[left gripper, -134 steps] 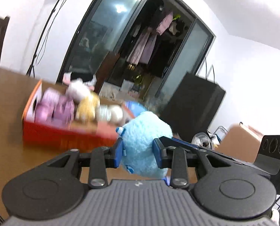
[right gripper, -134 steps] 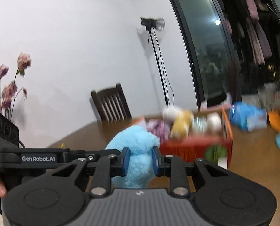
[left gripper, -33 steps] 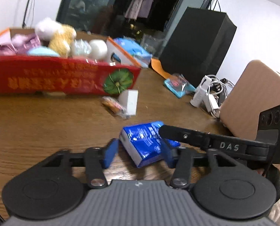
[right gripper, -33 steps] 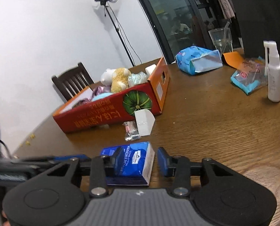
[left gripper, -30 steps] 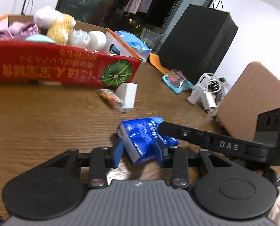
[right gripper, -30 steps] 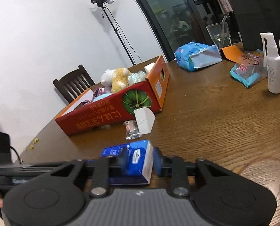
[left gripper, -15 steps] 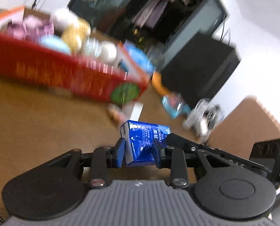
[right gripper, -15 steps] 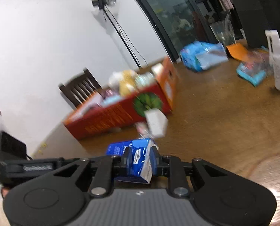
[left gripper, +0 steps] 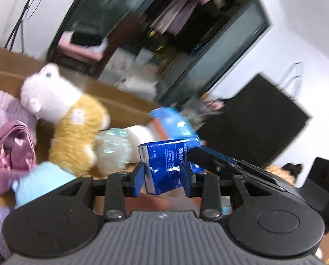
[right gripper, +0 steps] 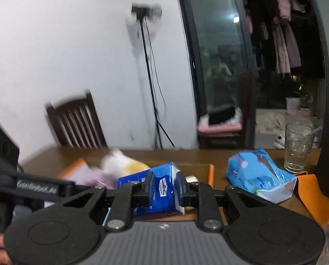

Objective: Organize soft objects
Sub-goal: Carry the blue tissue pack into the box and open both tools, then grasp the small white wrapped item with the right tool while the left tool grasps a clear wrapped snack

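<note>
Both claws grasp one soft dark-blue plastic tissue pack (left gripper: 164,165), carried in the air over the cardboard box with the orange rim (right gripper: 211,174). The left claw (left gripper: 163,177) is easing its jaws apart slightly, yet its blue pads still press the pack's sides; the right claw (right gripper: 163,188) is clenched on the same pack from the other end.

The step in hand, as I judge it, is the carry-and-drop: the pack hangs just above the box's contents, near the white-and-yellow plush toy (left gripper: 71,119), the clear crinkled plastic bundle (left gripper: 113,148), the pink satin pouch (left gripper: 14,154) and the pale-blue plush (left gripper: 38,181).

The next move likely calls for lowering the pack into a free gap beside the plastic bundle, then releasing both claws together so it does not swing or tip out. A light-blue soft packet (right gripper: 259,176) lies on the brown wooden bench (right gripper: 241,156) beside a drinking glass (right gripper: 298,148), probably the next item.
</note>
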A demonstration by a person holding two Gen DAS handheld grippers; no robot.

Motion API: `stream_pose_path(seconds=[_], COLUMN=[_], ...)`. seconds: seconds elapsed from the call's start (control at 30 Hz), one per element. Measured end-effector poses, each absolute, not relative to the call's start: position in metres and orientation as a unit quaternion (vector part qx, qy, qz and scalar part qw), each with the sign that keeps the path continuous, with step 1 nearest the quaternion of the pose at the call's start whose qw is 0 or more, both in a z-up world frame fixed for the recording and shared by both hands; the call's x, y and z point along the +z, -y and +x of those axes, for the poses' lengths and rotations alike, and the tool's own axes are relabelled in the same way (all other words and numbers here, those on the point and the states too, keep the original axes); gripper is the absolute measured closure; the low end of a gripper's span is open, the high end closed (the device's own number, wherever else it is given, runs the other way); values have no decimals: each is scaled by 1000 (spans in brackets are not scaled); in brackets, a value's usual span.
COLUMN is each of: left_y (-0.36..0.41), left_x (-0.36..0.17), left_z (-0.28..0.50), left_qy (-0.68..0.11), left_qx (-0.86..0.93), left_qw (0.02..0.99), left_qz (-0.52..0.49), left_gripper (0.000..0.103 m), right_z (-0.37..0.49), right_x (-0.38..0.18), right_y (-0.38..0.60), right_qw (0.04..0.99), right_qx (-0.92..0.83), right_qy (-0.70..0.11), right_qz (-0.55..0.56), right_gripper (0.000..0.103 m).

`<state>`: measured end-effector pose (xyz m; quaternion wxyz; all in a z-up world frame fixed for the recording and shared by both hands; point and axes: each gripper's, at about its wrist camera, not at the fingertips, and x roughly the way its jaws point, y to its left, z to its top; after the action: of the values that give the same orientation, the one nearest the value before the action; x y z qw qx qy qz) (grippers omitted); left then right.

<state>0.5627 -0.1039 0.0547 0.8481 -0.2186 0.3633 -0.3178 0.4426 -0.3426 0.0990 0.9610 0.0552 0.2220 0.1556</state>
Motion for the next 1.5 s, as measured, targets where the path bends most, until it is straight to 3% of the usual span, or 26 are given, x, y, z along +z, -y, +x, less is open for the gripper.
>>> stream_pose_path(seconds=[0.23, 0.53, 0.73, 0.9, 0.97, 1.03, 1.23, 1.5], left_y=[128, 91, 75, 62, 59, 59, 64, 74], left_x=[48, 80, 110, 106, 97, 83, 34, 32], left_z=[572, 527, 444, 355, 324, 294, 216, 207], left_qy=[-416, -376, -317, -277, -273, -273, -299, -302], left_qx=[-287, -242, -204, -172, -155, -131, -59, -94], left_qw=[852, 889, 926, 945, 949, 953, 951, 948], left_qz=[-138, -102, -21, -9, -18, -25, -50, -25], left_gripper=[68, 65, 55, 38, 23, 18, 18, 16], right_z=[489, 460, 398, 323, 295, 269, 191, 152], right_x=[59, 91, 125, 120, 107, 91, 35, 8], right_y=[309, 331, 362, 376, 378, 376, 369, 364], right_qw=[931, 940, 952, 958, 956, 957, 955, 947], right_qx=[140, 140, 152, 171, 182, 181, 162, 164], right_qy=[-335, -310, -264, -228, -223, -222, -232, -256], right_qz=[-26, -15, 11, 34, 49, 50, 82, 104], right_gripper=[87, 81, 71, 56, 49, 48, 48, 48])
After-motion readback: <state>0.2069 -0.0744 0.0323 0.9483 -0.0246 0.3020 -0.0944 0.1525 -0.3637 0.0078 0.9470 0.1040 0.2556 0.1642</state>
